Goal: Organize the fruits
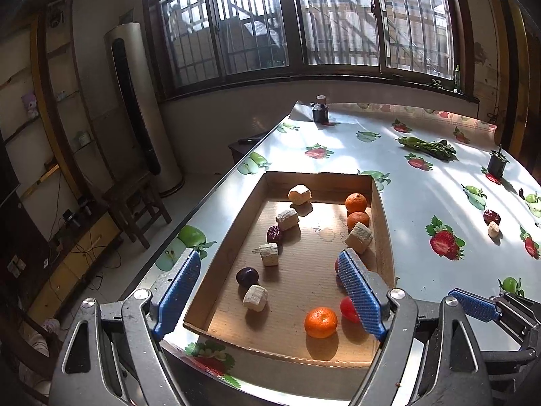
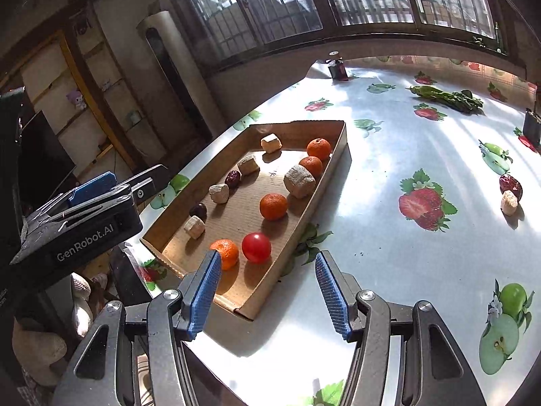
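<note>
Right gripper (image 2: 268,291) hangs wide open with nothing between its blue pads, low over the near right corner of the cardboard tray (image 2: 333,165). Just ahead of its left finger sit a mandarin (image 2: 226,252) and a cherry tomato (image 2: 256,247), both already inside the tray. Further up the tray lie more mandarins, several pale chunks and dark dates.

The move probably turns on what lies outside the tray: a date (image 2: 510,184) touching a pale chunk (image 2: 509,202), out on the tablecloth (image 2: 372,209) well off to the right of this gripper and a little ahead. The date lies just beyond the chunk, so the pair's line runs roughly away from the gripper, and the chunk would be met first.

Left gripper (image 1: 270,291) is also wide open and empty, its fingers straddling the tray's left wall, over the near end of the tray. From its view the same date (image 1: 491,217) and chunk (image 1: 493,229) lie far right, past the right gripper (image 1: 473,304). The right hand is clearly nearer and, in my judgement, the one to swing out for them.
</note>
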### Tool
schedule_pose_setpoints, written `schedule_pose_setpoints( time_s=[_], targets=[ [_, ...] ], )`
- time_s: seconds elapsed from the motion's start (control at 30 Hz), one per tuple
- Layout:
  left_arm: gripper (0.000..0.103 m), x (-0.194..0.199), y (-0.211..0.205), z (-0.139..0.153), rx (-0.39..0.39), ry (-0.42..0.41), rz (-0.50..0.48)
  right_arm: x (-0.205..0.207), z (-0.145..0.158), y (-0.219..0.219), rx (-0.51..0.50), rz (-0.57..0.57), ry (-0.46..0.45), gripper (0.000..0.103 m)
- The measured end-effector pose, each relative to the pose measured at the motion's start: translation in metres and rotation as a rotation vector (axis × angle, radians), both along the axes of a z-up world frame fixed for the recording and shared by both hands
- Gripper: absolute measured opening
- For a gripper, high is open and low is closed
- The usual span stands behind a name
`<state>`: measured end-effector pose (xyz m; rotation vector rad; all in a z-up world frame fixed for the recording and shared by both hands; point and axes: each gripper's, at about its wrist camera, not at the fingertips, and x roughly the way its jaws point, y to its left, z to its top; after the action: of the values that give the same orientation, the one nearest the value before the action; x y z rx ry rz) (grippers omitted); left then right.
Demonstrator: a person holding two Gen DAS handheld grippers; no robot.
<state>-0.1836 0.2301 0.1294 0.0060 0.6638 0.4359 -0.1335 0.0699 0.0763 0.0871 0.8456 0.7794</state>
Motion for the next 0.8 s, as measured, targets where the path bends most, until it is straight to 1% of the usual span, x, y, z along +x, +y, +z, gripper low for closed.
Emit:
schedule_pose_setpoints(
  time_s=[0.27, 0.43, 0.53, 0.7, 0.8],
  targets=[
    [0.083, 0.008, -0.011, -0.001, 0.008, 0.018, -0.022, 0.008, -0.001, -0.014, -0.005, -0.029, 0.009, 0.062],
    [0.083, 0.02, -0.026, -0.007, 0.015, 0.041, -0.063, 0.018, 0.0, -0.043, -0.018, -0.092, 0.012, 0.062],
    [0.083, 0.028, -0.034, -0.013, -0.005, 0.054, -0.091, 0.028, -0.001, -0.065, -0.035, -0.144, 0.016, 0.063],
    [0.083, 0.036, -0.04, -0.021, -0.026, 0.046, -0.081, 0.038, -0.005, -0.091, -0.029, -0.208, 0.038, 0.066],
    [0.085, 0.034, -0.039, -0.02, -0.029, 0.014, -0.046, 0.039, -0.008, -0.088, -0.034, -0.204, 0.046, 0.068]
  ],
)
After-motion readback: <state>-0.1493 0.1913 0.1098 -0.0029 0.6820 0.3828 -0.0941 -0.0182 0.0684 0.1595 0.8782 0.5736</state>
